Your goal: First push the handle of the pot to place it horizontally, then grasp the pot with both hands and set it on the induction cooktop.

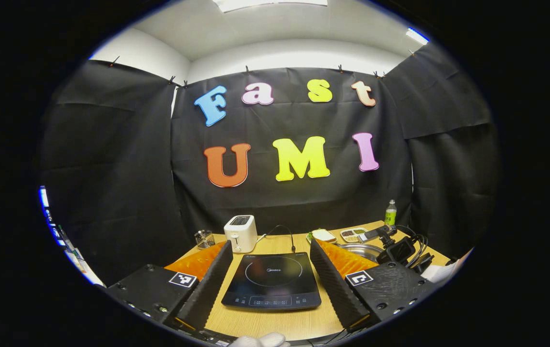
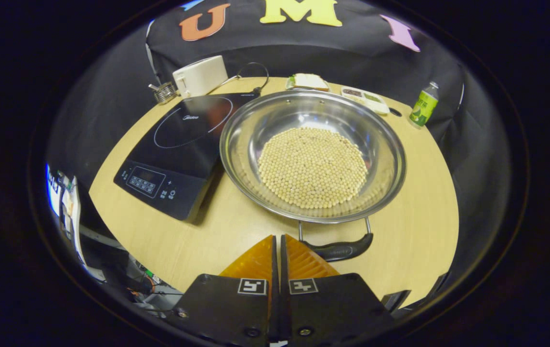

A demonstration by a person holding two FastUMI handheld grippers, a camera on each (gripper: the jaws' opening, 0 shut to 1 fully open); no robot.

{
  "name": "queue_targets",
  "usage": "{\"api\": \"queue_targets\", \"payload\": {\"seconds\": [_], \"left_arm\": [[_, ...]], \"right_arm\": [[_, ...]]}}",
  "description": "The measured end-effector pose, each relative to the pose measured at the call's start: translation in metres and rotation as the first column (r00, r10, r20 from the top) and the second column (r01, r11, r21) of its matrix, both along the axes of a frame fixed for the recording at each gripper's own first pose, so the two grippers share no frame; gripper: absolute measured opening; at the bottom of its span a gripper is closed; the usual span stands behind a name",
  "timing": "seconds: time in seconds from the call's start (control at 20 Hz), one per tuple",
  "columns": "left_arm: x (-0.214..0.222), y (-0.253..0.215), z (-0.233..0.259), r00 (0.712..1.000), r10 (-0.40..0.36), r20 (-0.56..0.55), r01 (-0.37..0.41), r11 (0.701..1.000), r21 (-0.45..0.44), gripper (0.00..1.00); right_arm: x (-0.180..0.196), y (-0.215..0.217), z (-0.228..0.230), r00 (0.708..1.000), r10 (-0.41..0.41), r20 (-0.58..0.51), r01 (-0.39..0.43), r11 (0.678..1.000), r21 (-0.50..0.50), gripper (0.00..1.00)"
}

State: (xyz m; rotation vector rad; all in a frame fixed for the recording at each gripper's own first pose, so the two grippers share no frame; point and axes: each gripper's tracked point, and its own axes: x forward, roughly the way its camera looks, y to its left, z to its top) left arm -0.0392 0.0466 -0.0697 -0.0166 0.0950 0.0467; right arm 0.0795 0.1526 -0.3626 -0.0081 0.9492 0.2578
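Nearest the lens in the right gripper view is the right gripper [image 2: 280, 248], its two ribbed fingers pressed together with nothing between them, tips just beside the black curved handle [image 2: 340, 250] of the wide, shallow stainless-steel pot [image 2: 312, 154]; the handle already lies roughly level along the pot's near rim, hung on two wire loops. The pot holds a flat bed of pale round beans [image 2: 312, 166] and sits on the light wooden table [image 2: 414, 231] toward its middle.

Going left to right in that view: the flat black glass induction cooktop [image 2: 178, 144] lies on the table's left part, its right edge touching or just under the pot's rim, I cannot tell which; then the pot; then a small green-labelled plastic bottle [image 2: 423, 107] near the far right edge. A white boxy toaster [image 2: 201, 74] stands at the far left edge behind the cooktop.

In the left gripper view the left gripper [image 1: 271, 262] has its fingers spread wide and empty, hanging above the cooktop [image 1: 272, 282].

My read of the risks: the beans are loose and the pot shallow, so an uneven two-handed lift would tilt it and spill them; the handle swings on its loops, so a grip there may slip or rock; the rim close against the cooktop could catch its edge and drag it sideways.
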Motion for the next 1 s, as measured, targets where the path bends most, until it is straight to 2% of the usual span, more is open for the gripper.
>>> {"api": "queue_targets", "payload": {"seconds": [0.75,1.0], "left_arm": [[0.026,-0.026,0.002,0.998,-0.058,0.012,0.058,0.998,0.003,0.96],[0.033,-0.034,-0.002,0.998,-0.064,0.004,0.064,0.998,0.0,0.96]], "right_arm": [[0.012,-0.082,-0.006,0.985,-0.17,-0.022,0.171,0.985,0.019,0.01],[0.023,-0.106,-0.005,0.98,-0.2,-0.02,0.2,0.98,0.005,0.01]]}}
